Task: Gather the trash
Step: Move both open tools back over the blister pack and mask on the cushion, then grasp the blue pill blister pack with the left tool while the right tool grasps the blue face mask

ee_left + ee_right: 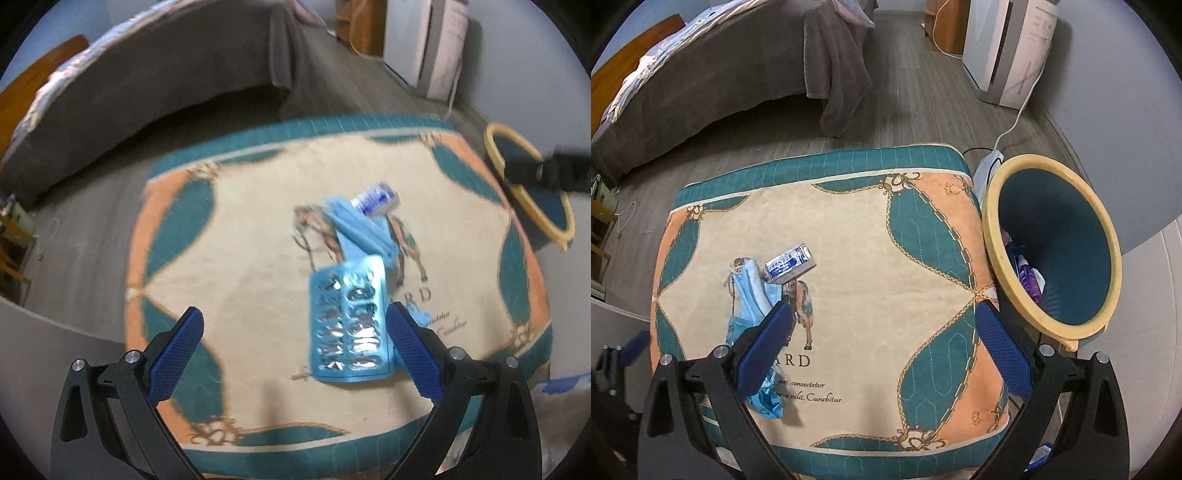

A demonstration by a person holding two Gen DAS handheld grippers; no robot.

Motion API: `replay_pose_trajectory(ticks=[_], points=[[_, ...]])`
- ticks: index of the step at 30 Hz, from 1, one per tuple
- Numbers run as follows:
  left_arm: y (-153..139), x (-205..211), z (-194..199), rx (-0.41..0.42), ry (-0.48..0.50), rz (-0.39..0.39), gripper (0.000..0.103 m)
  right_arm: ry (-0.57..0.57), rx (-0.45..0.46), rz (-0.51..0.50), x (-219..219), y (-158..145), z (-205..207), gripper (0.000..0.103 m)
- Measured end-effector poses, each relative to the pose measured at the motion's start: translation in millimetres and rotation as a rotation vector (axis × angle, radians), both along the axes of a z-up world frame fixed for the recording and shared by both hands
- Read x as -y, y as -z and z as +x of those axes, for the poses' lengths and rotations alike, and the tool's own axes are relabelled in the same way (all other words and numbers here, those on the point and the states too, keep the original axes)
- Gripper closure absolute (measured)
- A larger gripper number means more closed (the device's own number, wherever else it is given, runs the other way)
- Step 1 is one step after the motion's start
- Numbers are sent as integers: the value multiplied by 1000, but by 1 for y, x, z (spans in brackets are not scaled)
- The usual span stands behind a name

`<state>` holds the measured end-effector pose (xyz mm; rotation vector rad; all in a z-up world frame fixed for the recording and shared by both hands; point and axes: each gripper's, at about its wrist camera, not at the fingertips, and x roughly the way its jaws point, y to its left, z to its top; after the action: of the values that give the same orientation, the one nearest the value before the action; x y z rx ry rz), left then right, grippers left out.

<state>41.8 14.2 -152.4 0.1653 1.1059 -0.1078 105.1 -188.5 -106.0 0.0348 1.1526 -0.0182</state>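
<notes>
A blue blister pack (349, 317) of foil-backed pill pockets lies low and right of centre in the left wrist frame, on the patterned cushion (240, 236), just inside the right finger of the left gripper (294, 328), whose jaws stand wide and hold nothing. Above it lie a crumpled blue face mask (360, 229) and a small blue-and-white box (376, 199), touching each other. In the right wrist frame the right gripper (884, 323) also hangs wide open and empty over the cushion. At right, just beside the cushion's edge, stands the yellow-rimmed teal bin (1067, 229) with wrappers inside.
</notes>
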Motion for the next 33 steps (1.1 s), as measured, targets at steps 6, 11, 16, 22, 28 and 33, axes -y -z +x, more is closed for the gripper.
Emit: replay_pose_trajectory(ticks=[6,11,16,22,28,33], points=[[22,5,14,-62,-14,-56,5,-20,-5,-31,0,4,6,6],[35,9,20,-113,-8,-130,5,-37,-12,-41,-1,9,12,6],[46,3,27,-155,-32,-153,8,-63,-17,-58,-7,13,17,6],[58,-24,32,-188,-136,-79,12,-82,-24,-44,-16,15,22,6],[63,-29,25,-189,-105,-54,33,-92,-56,33,-33,23,27,6],[52,-35,22,-154,-85,-64,48,-112,-116,65,-54,40,31,8]])
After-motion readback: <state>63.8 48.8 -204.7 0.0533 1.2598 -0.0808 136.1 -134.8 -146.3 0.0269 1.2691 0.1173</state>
